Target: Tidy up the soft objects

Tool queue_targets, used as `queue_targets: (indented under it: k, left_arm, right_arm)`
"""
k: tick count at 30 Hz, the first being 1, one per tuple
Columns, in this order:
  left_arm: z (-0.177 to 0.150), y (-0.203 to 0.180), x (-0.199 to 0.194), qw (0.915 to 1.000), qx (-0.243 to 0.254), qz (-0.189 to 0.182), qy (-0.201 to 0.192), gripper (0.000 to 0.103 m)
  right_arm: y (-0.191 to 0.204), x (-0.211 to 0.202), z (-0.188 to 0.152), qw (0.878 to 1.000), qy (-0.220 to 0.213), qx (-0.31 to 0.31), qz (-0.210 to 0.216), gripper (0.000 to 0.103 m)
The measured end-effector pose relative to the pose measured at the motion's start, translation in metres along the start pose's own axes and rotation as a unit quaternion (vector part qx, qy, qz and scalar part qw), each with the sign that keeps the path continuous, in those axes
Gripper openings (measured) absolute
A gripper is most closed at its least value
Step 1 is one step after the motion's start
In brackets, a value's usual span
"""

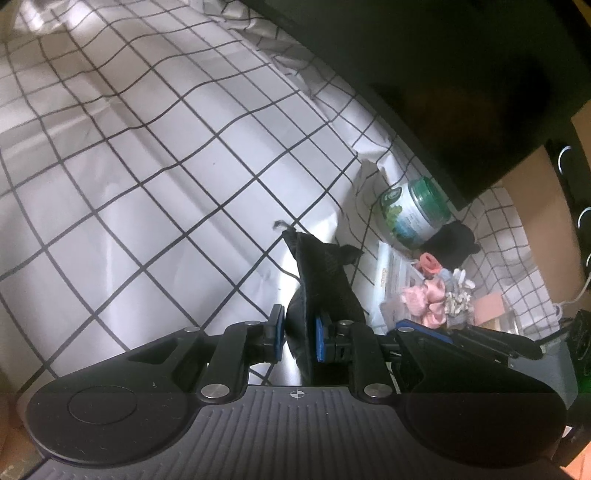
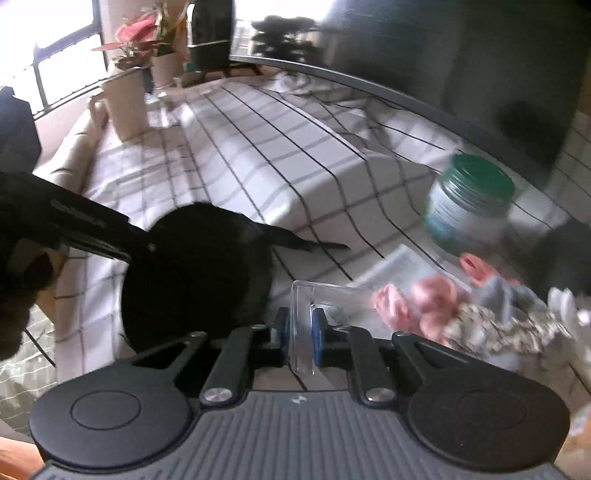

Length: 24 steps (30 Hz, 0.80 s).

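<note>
Left wrist view: left gripper [image 1: 298, 338] fingers are clamping a black drawstring fabric pouch [image 1: 321, 280], likely for filling; right gripper [image 2: 299, 338] fingers are pinching the clear plastic box [image 2: 317, 299] beside pink scrunchies [image 2: 417, 302].

A white cloth with a black grid [image 1: 155, 155] covered the counter across the left of the frame. A white jar with a green screw lid [image 2: 469, 206] stood at the right. Potted plants with red leaves [image 2: 138, 33] sat by the window at the upper left.
</note>
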<state>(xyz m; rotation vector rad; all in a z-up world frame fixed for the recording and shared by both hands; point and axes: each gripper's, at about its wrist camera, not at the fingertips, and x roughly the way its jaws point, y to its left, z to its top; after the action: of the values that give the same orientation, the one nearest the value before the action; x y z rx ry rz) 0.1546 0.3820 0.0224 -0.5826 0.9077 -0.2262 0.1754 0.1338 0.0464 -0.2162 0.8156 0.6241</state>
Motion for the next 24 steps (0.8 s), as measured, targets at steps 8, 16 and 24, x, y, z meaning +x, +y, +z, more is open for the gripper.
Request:
queue_targets:
  k: [8,16,24]
  left_arm:
    - [-0.001,-0.006,-0.001,0.9999,0.013,0.007,-0.006,0.019]
    - [0.018,-0.033,-0.008,0.9975,0.058,0.009,-0.040,0.019]
    - [0.056,-0.097,-0.020,0.9874,0.128,-0.011,-0.092,0.019]
  right_arm:
    - [0.012,-0.024,-0.027,1.000,0.009,-0.010,-0.002,0.012]
    - [0.006,-0.052,-0.004,0.999,-0.031,0.012,-0.028,0.009]
    - [-0.016,-0.109,0.041,0.988,-0.128,0.007,-0.085,0.009]
